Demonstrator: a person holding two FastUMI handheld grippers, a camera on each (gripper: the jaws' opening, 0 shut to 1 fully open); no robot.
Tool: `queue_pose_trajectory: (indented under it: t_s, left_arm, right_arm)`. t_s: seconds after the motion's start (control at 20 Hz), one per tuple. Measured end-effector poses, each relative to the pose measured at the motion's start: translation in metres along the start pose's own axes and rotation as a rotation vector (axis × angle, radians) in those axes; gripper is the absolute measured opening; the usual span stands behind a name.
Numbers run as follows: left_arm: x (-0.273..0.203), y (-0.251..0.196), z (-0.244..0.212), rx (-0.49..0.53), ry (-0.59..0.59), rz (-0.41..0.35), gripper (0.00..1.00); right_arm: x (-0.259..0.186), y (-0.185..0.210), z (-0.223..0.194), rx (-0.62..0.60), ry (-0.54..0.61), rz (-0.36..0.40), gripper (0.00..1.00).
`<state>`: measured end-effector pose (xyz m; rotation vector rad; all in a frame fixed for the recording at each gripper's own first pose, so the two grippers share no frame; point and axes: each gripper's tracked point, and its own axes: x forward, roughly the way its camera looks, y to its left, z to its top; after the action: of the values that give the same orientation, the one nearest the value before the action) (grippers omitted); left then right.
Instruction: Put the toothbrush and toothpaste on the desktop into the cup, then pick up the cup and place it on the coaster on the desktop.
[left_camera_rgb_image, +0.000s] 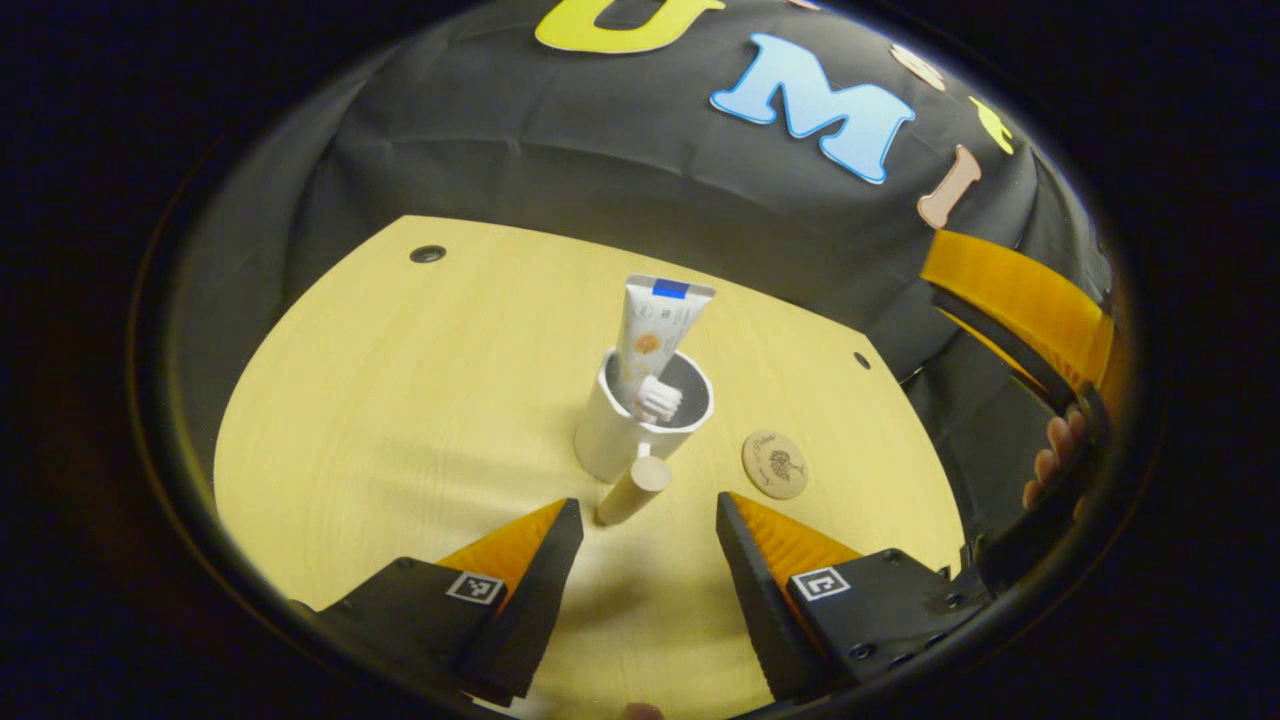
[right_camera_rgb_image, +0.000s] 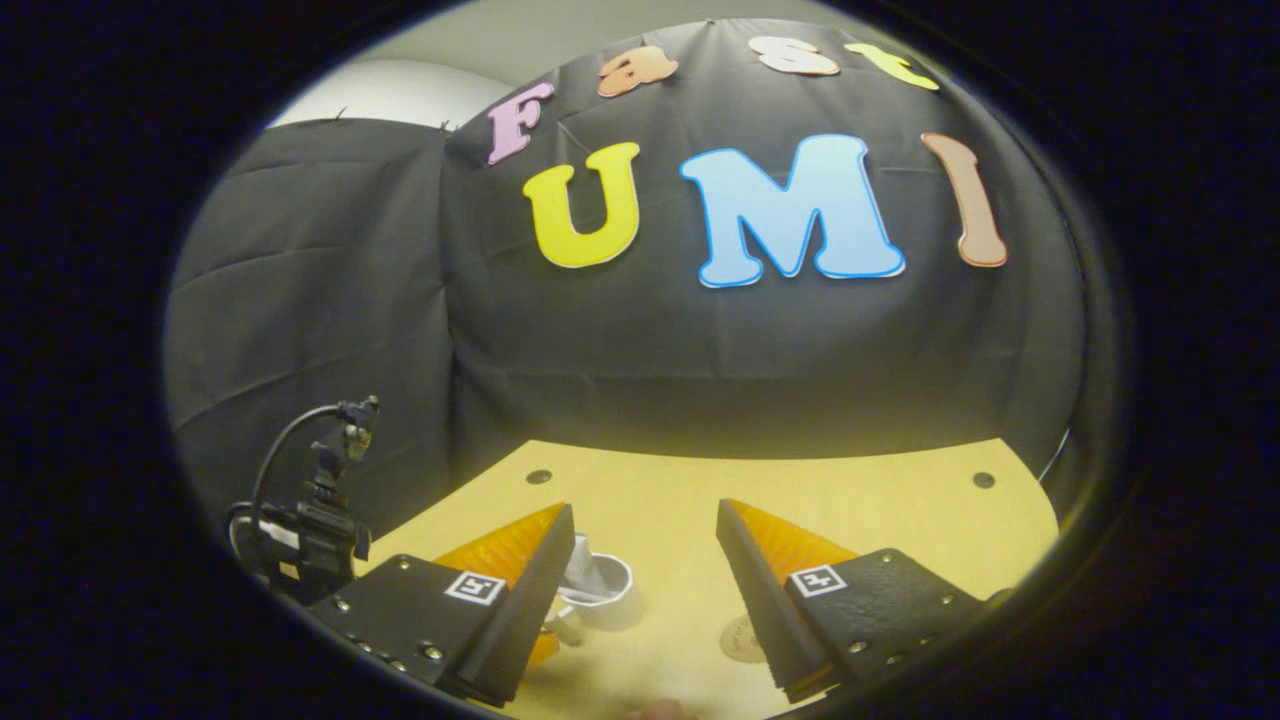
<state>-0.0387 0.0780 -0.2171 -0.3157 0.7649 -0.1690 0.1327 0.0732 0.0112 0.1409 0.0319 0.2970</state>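
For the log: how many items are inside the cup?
2: the toothpaste standing upright at the back of the cup, and the toothbrush, head up, in front.

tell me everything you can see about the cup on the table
The cup is a white mug with a dark grey inside and a round, pale wooden peg handle sticking out toward the left gripper. It stands upright on the light wooden desktop, beside the round coaster, not on it. A toothpaste tube and a toothbrush, bristles up, stand inside. The open gripper is near the handle without touching.
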Motion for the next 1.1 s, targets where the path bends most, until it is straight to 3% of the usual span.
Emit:
queue_pose_trajectory:
  t_s: [0.2,0.25,0.3,0.5,0.55,0.6,0.65,0.7,0.75,0.8,1.0,1.05,1.1]
  left_arm:
    - [0.02,-0.005,0.003,0.045,0.087,0.001,0.89]
    - [0.025,-0.005,0.005,0.055,0.108,-0.001,0.89]
    - [0.029,-0.006,0.007,0.063,0.119,0.002,0.89]
    - [0.051,-0.003,0.011,0.099,0.203,0.042,0.94]
    - [0.055,-0.002,0.009,0.1,0.23,0.053,0.89]
    - [0.061,-0.001,0.006,0.098,0.255,0.062,0.88]
    - [0.066,0.001,-0.001,0.1,0.295,0.075,0.94]
    - [0.071,0.004,-0.005,0.107,0.335,0.09,0.92]
    - [0.074,0.006,-0.003,0.116,0.337,0.093,0.84]
    - [0.076,0.009,0.001,0.13,0.337,0.102,0.88]
    - [0.091,0.014,-0.006,0.153,0.396,0.14,0.87]
    - [0.094,0.016,-0.009,0.152,0.406,0.148,0.67]
    - [0.096,0.017,-0.009,0.156,0.405,0.155,0.64]
  right_arm:
    - [-0.042,-0.028,-0.007,0.008,0.026,-0.078,0.88]
    - [-0.05,-0.034,-0.013,0.01,0.042,-0.095,0.84]
    - [-0.056,-0.038,-0.02,0.013,0.055,-0.108,0.88]
    - [-0.079,-0.062,-0.043,0.037,0.114,-0.178,0.88]
    - [-0.084,-0.068,-0.049,0.043,0.126,-0.195,0.88]
    - [-0.088,-0.077,-0.055,0.06,0.138,-0.215,0.88]
    - [-0.092,-0.085,-0.062,0.081,0.156,-0.232,0.88]
    - [-0.096,-0.092,-0.068,0.103,0.171,-0.247,0.88]
    - [-0.094,-0.094,-0.069,0.111,0.177,-0.253,0.88]
    - [-0.094,-0.095,-0.071,0.116,0.181,-0.259,0.88]
    - [-0.098,-0.104,-0.08,0.135,0.203,-0.269,0.88]
    - [-0.101,-0.105,-0.083,0.139,0.208,-0.271,0.88]
    - [-0.102,-0.108,-0.085,0.142,0.211,-0.273,0.84]
